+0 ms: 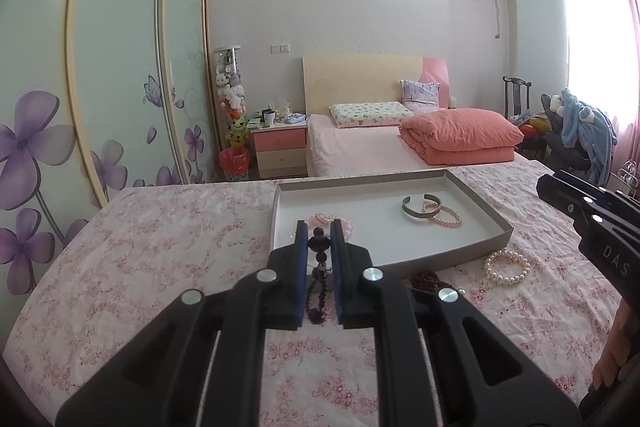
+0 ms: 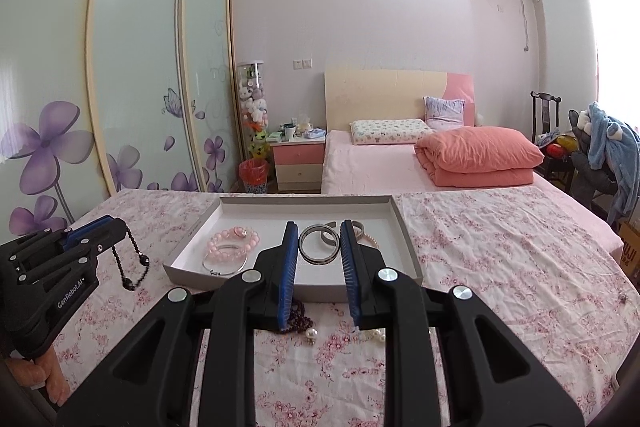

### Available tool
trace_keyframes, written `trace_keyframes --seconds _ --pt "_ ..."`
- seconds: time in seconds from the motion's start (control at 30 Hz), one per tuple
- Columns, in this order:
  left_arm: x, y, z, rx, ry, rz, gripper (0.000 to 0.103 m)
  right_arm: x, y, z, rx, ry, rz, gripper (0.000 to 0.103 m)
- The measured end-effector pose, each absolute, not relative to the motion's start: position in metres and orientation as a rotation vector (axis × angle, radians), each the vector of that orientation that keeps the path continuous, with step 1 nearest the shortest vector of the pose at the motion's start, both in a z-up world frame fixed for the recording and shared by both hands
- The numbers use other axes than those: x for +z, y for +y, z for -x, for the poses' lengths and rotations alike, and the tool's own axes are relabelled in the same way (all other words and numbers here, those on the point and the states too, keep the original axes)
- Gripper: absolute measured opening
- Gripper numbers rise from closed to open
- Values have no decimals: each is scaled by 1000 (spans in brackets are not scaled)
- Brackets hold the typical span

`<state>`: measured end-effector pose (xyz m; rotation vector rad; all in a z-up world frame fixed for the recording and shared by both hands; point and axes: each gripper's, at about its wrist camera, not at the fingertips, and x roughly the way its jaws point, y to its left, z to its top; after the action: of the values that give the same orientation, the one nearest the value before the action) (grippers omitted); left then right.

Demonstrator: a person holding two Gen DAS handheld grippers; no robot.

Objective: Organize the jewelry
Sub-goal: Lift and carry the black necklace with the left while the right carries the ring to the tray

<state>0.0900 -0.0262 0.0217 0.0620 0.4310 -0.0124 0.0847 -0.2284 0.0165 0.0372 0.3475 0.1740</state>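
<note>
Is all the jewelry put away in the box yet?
Not yet. The tray already holds a pink bead bracelet, silver bangles and a small pearl bracelet. The left hand-held gripper is carrying a dark bead string. A white pearl bracelet and dark red beads wait on the cloth.

My tray [image 2: 404,227] sits on the table [image 2: 500,247] at 12 o'clock. In it, two bracelets [image 2: 232,247] lie at 10 o'clock and a ring bangle [image 2: 318,247] lies between my right jaws. A bead string [image 1: 318,279] hangs in my left jaws. Pearls [image 1: 506,267] lie on the table at 6 o'clock from the tray. The bed [image 2: 380,163] is behind.
</note>
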Motion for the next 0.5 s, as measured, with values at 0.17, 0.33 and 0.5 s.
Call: trace_keyframes --seconds 0.17,0.33,0.5 --pt "21 -27 -91 -15 432 -66 12 17 -229 -85 169 344 -33 23" --pt "21 -28 -91 -14 433 -67 12 17 -230 -86 164 343 -33 23" --pt "22 -28 -95 -22 436 -67 12 20 -230 -90 158 330 -27 23"
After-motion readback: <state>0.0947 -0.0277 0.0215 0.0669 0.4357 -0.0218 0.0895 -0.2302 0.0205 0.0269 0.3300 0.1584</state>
